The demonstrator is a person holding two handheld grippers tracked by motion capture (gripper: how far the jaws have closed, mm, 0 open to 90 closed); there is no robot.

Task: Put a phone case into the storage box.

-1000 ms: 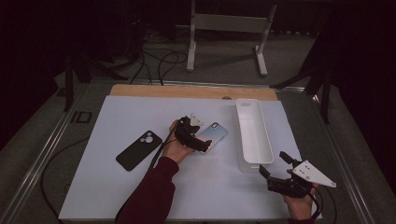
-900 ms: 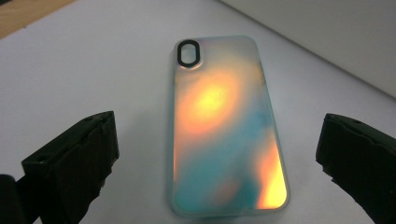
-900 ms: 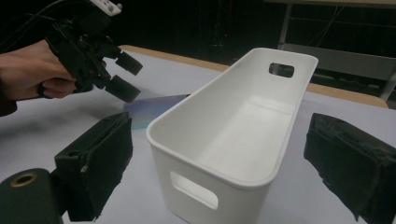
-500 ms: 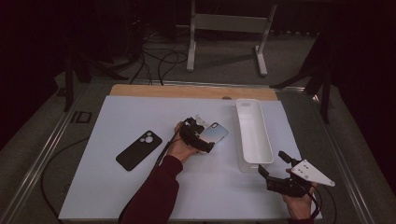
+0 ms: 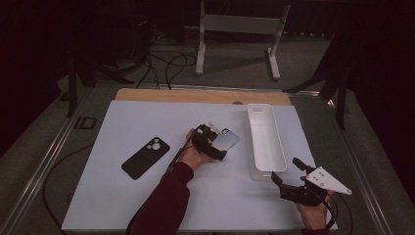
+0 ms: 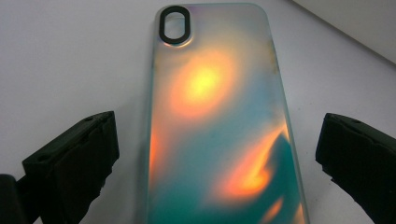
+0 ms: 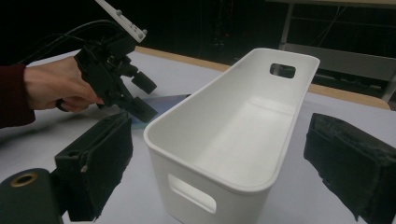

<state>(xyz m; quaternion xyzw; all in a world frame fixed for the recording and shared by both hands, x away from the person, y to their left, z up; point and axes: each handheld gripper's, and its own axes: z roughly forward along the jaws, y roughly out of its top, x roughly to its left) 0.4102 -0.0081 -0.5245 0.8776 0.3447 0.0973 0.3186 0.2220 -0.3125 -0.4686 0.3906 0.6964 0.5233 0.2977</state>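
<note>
**L gripper spread over iridescent phone case; R gripper spread by white bin**

L gripper (image 5: 219,143): jaws wide apart, nothing pinched. In the left gripper view the two black jaws stand either side of the iridescent phone case (image 6: 219,130) w/ clear gaps both sides, no contact. Case lies flat on the white counter (image 5: 147,205), back side up, orange/teal sheen, camera cutout at the far end away from the gripper. In the high view the case (image 5: 229,140) sits mid-counter, just left of the white bin (image 5: 266,142), near but apart from it.

R gripper (image 5: 288,182): jaws also wide apart, holding nothing, held above the counter's near right corner, just off the bin's near end. In the right gripper view the bin (image 7: 233,140) sits between the jaws but farther off, not touched; long, narrow, upright, handle slots in both end walls. L gripper (image 7: 135,100) shows beyond the bin's left wall, tips low over the case.

Further out: black phone (image 5: 145,157) lying flat, camera side up, well left of the case, on the same white counter. Person's dark red sleeve (image 5: 164,205) comes in from the bottom edge.
</note>
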